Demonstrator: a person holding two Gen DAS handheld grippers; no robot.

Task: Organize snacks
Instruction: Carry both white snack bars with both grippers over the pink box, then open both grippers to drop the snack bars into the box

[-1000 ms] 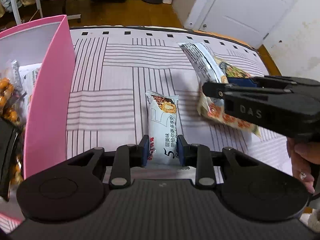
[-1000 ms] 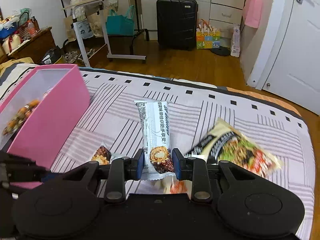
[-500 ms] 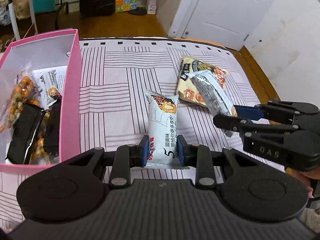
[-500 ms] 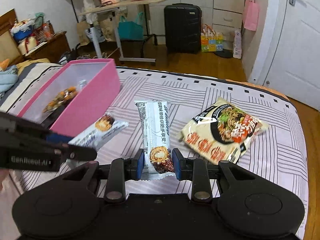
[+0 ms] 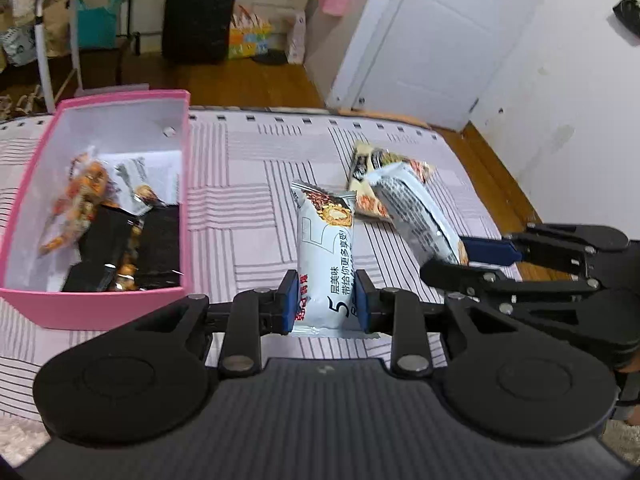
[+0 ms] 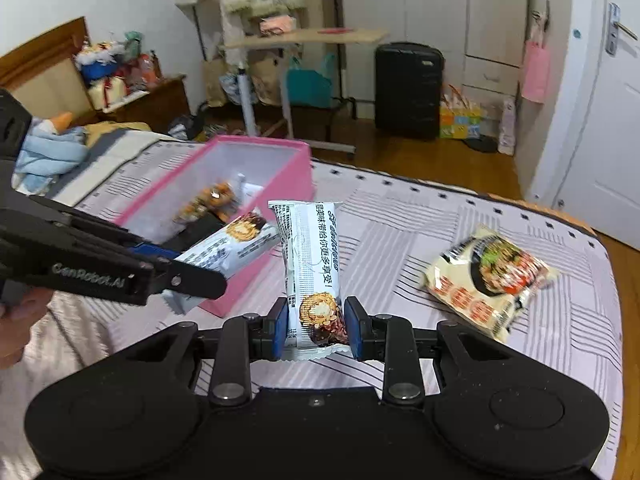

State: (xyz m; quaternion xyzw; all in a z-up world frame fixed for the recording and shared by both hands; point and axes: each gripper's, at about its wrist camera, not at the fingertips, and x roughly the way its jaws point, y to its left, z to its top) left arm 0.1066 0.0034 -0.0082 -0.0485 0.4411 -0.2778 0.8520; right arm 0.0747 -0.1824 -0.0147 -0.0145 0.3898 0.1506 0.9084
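Observation:
My left gripper (image 5: 325, 300) is shut on a white snack bar (image 5: 326, 248), held above the striped bed cover. My right gripper (image 6: 316, 326) is shut on a second white snack bar (image 6: 312, 264). Each gripper shows in the other's view: the right one (image 5: 472, 258) to the right of my left, the left one (image 6: 192, 276) to the left of my right. The pink box (image 5: 100, 312) with several snacks inside stands at the left; it also shows in the right wrist view (image 6: 280, 184). A noodle packet (image 6: 488, 276) lies on the bed at the right, also in the left wrist view (image 5: 368, 164).
The striped bed cover (image 5: 240, 184) ends at a far edge, with wooden floor (image 5: 248, 84) beyond. A black suitcase (image 6: 408, 88), a folding table (image 6: 304, 36) and a white door (image 5: 440, 48) stand in the room. A blue blanket (image 6: 48, 148) lies at far left.
Both grippers have risen and pulled back from the bed, each still holding its bar. The pink box now shows fully, farther away at the left.

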